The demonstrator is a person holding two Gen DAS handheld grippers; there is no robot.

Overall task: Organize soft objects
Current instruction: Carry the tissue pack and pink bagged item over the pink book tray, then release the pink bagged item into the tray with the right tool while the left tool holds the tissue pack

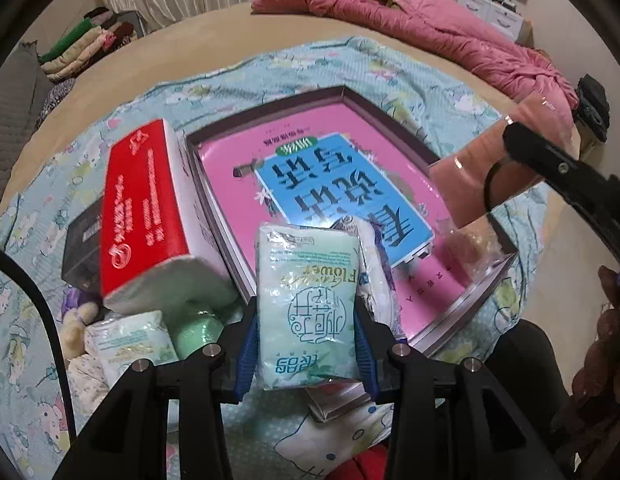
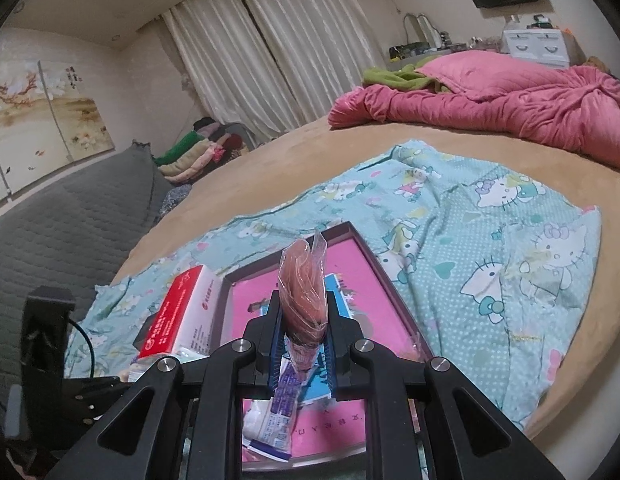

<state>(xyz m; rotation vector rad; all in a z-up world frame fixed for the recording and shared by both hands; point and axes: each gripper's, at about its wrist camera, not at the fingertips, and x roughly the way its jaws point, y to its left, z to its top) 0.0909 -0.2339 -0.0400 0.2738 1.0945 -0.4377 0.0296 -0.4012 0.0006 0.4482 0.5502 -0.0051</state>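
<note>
Tissue pack (image 1: 308, 304), pale green, sits clamped between the left gripper's (image 1: 306, 332) blue pads, jaws closed onto its two long sides. Long axis runs straight out along the fingers, toward the tray (image 1: 462, 308). The pack hangs over the tray's near rim, its far end just over the pink floor. A white wrapped item (image 1: 376, 264) lies just right of the pack, inside the tray's near edge.

Pink pouch (image 2: 304, 292), clear-wrapped, is pinched upright in the right gripper (image 2: 303, 336), jaws nearly shut on its thin sides. Long axis again along the fingers, tip pointing over the tray's (image 2: 390, 280) middle. In the left view the same pouch (image 1: 482, 168) shows at the tray's right rim, raised off it.

Judgement: both loads are already above the tray; the left is nearer the near rim and looks the readier to set down, needing only a short advance and lowering.

Left of the tray: red box (image 1: 144, 204) tilted against the rim, a second green pack (image 1: 130, 344) and other soft bits below it. Only the left view shows these clearly. Only the right view shows, below its jaws, small packets (image 2: 270, 420) already lying in the tray's near end. Tray sits on a cat-print sheet (image 2: 490, 248).
</note>
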